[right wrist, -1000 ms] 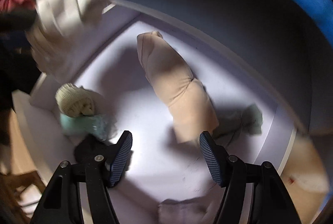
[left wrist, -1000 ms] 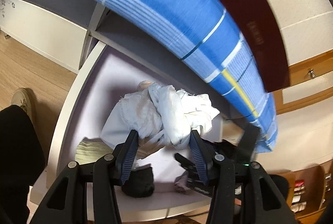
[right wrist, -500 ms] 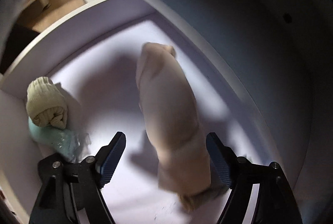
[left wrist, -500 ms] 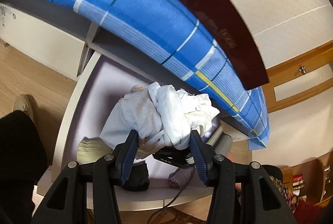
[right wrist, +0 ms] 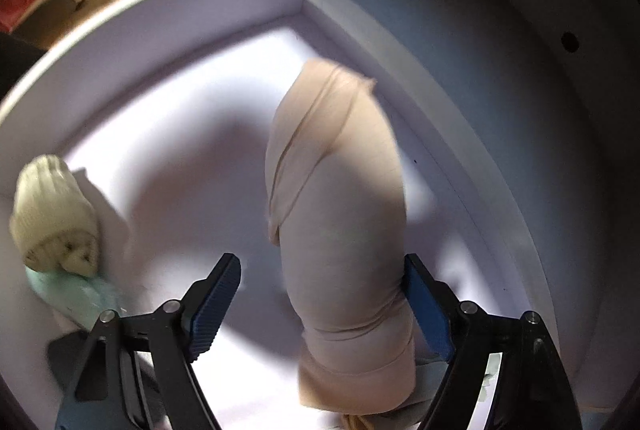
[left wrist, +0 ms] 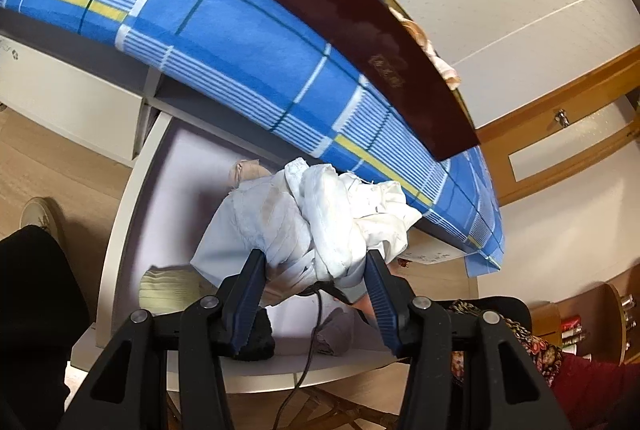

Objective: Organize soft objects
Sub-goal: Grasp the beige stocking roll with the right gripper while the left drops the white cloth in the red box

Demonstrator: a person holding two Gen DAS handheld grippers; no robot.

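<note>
My left jaws (left wrist: pixel 316 284) gripped a crumpled white cloth (left wrist: pixel 320 214) above the drawer (left wrist: pixel 120 214). My right jaws (right wrist: pixel 320 304) stood wide, straddling the beige rolled stocking (right wrist: pixel 340 230) on the drawer floor, unpinched. Next, I judged, they needed closing on it.

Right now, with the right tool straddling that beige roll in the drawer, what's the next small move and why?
Probably close the right tool on the beige roll. The roll lies between its fingers, against the right one, with a gap on the left, so nothing is gripped yet. The left tool is busy holding the white cloth bundle above the drawer.
</note>
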